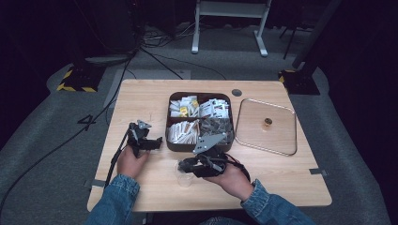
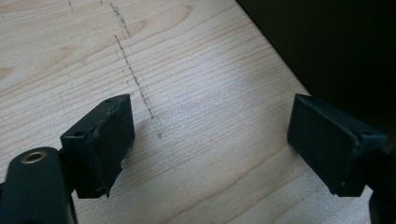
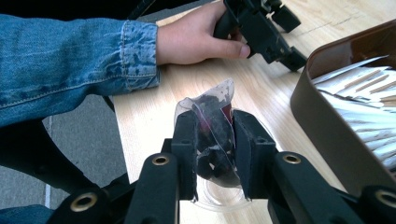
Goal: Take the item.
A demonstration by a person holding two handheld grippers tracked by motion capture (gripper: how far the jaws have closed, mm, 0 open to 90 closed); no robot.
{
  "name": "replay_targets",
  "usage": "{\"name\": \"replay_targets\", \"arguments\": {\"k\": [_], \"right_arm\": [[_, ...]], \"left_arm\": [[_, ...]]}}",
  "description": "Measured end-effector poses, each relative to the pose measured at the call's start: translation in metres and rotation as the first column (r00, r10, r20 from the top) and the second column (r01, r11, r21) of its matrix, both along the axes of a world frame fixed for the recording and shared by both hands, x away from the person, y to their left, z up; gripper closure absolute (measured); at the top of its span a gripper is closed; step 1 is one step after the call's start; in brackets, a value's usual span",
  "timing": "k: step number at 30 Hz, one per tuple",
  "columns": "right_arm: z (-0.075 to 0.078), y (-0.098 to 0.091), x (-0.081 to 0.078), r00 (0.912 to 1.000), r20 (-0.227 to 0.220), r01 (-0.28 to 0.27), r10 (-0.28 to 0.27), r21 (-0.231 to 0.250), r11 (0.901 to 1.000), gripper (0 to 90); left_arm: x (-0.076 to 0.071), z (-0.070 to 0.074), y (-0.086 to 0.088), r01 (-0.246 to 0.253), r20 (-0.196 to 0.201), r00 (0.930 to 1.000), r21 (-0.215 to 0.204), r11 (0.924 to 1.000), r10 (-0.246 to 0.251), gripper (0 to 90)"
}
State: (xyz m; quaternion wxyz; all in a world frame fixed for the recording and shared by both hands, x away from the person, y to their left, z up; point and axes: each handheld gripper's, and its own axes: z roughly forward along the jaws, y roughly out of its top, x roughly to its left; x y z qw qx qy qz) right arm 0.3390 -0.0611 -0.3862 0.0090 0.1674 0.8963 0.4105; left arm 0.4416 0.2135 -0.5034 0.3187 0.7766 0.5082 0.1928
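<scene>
On a light wooden table (image 1: 155,93), the right gripper (image 3: 214,140) has its two black jaws pressed together on a small clear packet (image 3: 212,130) with dark contents, what looks like a tea bag in a transparent sachet, though the contents are too dark to name for sure. The packet is held directly above a clear plastic cup (image 1: 184,178), whose rim shows under the jaws in the right gripper view and which stands on the table near the front edge, just in front of a brown compartmented tray (image 1: 172,123). The tray holds white and grey sachets in its sections. To the right of the tray lies a square clear lid (image 1: 266,126) with a small knob at its centre. The left gripper (image 1: 149,139) rests low over bare wood to the left of the tray, its jaws spread wide apart with nothing between them, held by a hand (image 3: 196,37) in a denim sleeve (image 3: 70,65).
</scene>
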Motion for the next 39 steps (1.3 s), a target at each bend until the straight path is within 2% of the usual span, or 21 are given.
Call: {"name": "replay_targets", "arguments": {"k": [16,21,22,28,39], "right_arm": [[-0.017,0.006,0.003,0.9989,-0.046,-0.007,0.006,-0.025,0.9996,70.8],[-0.019,0.007,0.002,0.9987,-0.050,0.000,-0.001,-0.026,0.9997,64.3],[-0.018,0.006,0.003,0.9988,-0.049,0.006,-0.007,-0.021,0.9998,60.5],[-0.014,0.003,0.003,0.9991,-0.037,0.020,-0.021,-0.004,0.9998,54.0],[0.003,-0.012,0.014,0.9962,0.008,0.086,-0.087,0.021,0.9961,49.8]], "left_arm": [[0.000,0.000,0.000,0.001,-0.002,1.0000,0.000,1.0000,-0.001,15.4],[0.000,0.000,0.000,0.000,0.000,1.0000,-0.001,1.0000,0.000,15.4],[0.000,0.000,0.000,0.000,0.000,1.0000,-0.001,1.0000,0.000,15.4],[0.000,0.000,0.000,0.000,0.000,1.0000,-0.001,1.0000,0.000,15.4],[0.000,0.000,0.000,0.000,-0.001,1.0000,0.000,1.0000,0.000,15.4]]}}
